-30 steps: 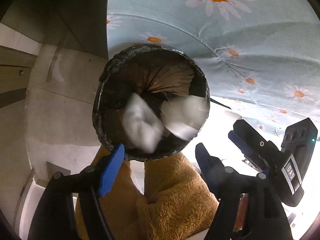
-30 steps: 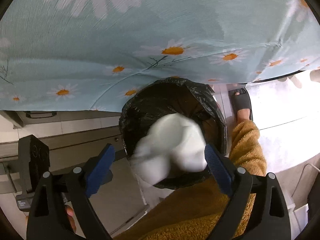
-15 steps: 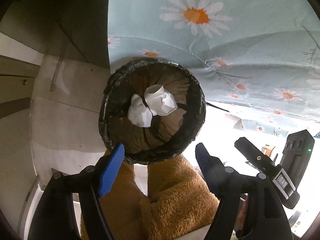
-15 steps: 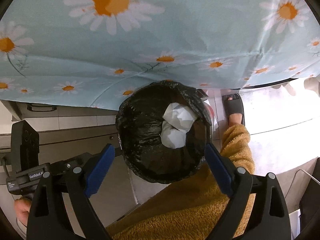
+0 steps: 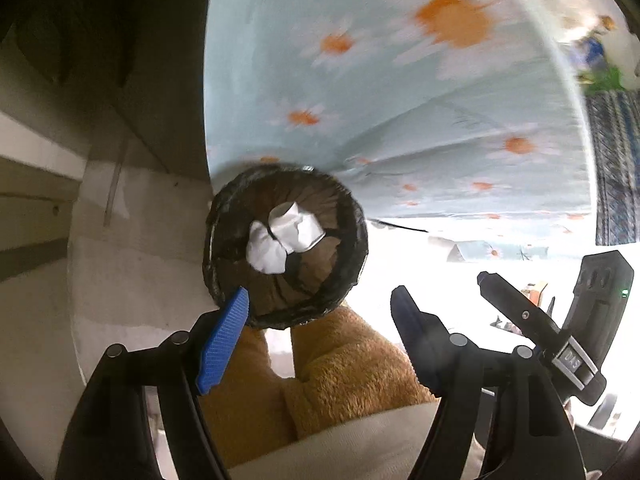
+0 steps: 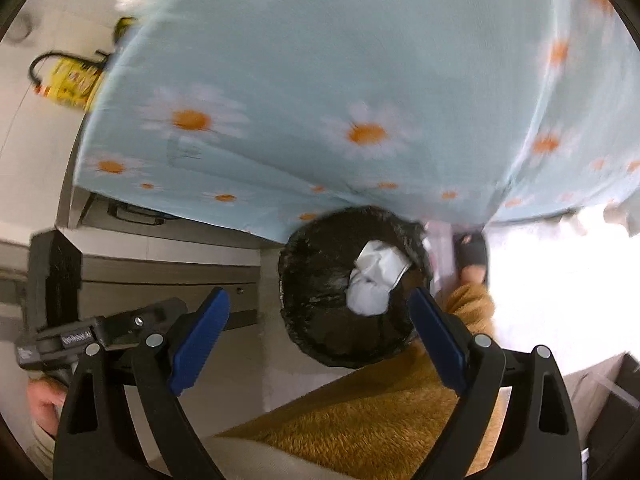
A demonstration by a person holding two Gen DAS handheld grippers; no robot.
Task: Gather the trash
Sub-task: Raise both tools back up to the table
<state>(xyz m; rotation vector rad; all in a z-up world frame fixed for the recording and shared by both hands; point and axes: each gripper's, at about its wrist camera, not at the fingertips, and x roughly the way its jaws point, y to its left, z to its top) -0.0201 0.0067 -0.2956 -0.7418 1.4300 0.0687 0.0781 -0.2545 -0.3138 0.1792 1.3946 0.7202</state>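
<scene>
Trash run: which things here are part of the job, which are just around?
Part of the job:
- bin with black liner
- crumpled white paper inside it
- left hand-held gripper, open
- right hand-held gripper, open

Just around:
- daisy tablecloth
- yellow bag
- sandalled foot

Both grippers, left (image 5: 320,312) and right (image 6: 318,314), are black plastic frames with silver screws and blue textured pads (image 5: 224,344); the right one's body shows a small green light. Person's got fuzzy mustard-yellow trousers (image 6: 372,408), a beige top (image 5: 348,444) and a dark open-toe slipper (image 6: 472,252).

Left gripper (image 5: 320,328) empty, fingers apart, right gripper (image 6: 320,332) likewise
</scene>
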